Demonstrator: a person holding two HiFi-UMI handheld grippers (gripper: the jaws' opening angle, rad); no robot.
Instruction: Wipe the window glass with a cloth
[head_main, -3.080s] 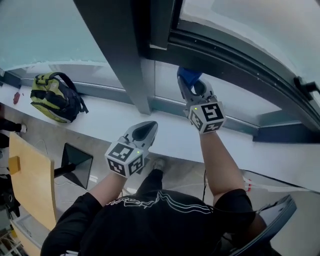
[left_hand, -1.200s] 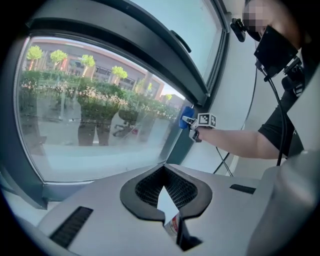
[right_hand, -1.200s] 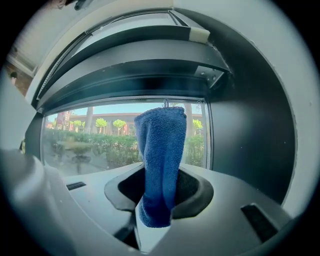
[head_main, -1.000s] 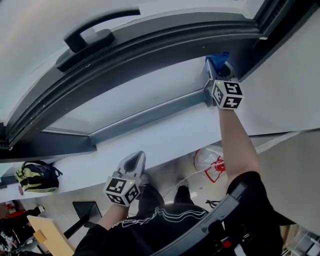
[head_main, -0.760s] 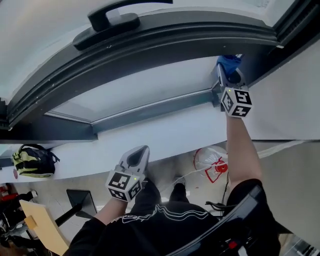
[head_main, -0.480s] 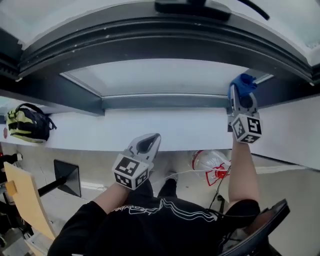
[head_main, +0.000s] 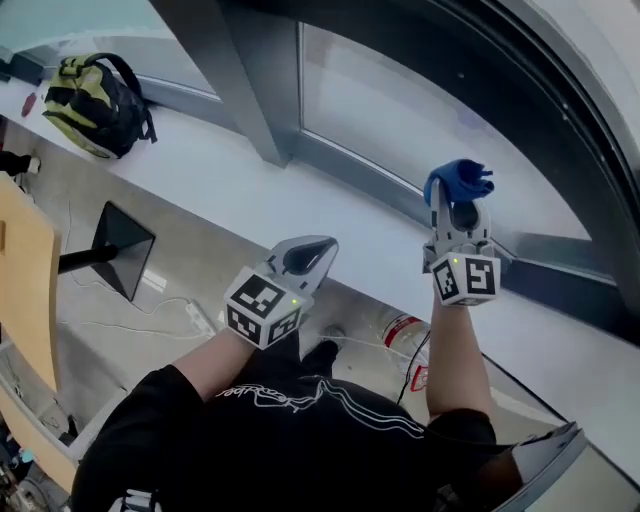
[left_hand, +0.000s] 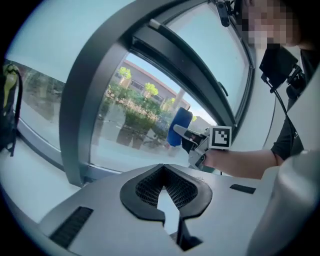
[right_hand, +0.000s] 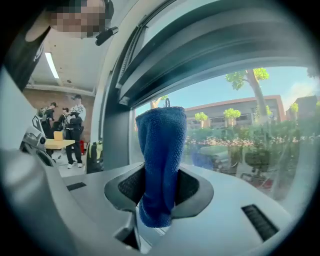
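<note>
My right gripper (head_main: 452, 212) is shut on a blue cloth (head_main: 458, 182), which stands up out of its jaws in front of the lower part of the window glass (head_main: 420, 110). In the right gripper view the cloth (right_hand: 161, 155) hangs folded between the pads, and its blue reflection shows in the glass (right_hand: 245, 135) a short way beyond, so it seems just off the pane. My left gripper (head_main: 305, 258) is shut on nothing and held low over the white sill (head_main: 230, 175). From the left gripper (left_hand: 164, 172) I see the right gripper (left_hand: 192, 140) and the cloth (left_hand: 179, 127).
A dark upright frame post (head_main: 235, 80) divides the panes. A yellow-green backpack (head_main: 95, 90) lies on the sill at far left. Below are a wooden board (head_main: 20, 290), a black stand (head_main: 115, 250), a plastic bag (head_main: 405, 335) and a chair edge (head_main: 540, 465). People stand far back (right_hand: 75, 125).
The head view has swung, so the window now runs diagonally. My right gripper with the cloth has come away from the pane's lower right corner. The left gripper stays shut and low.
</note>
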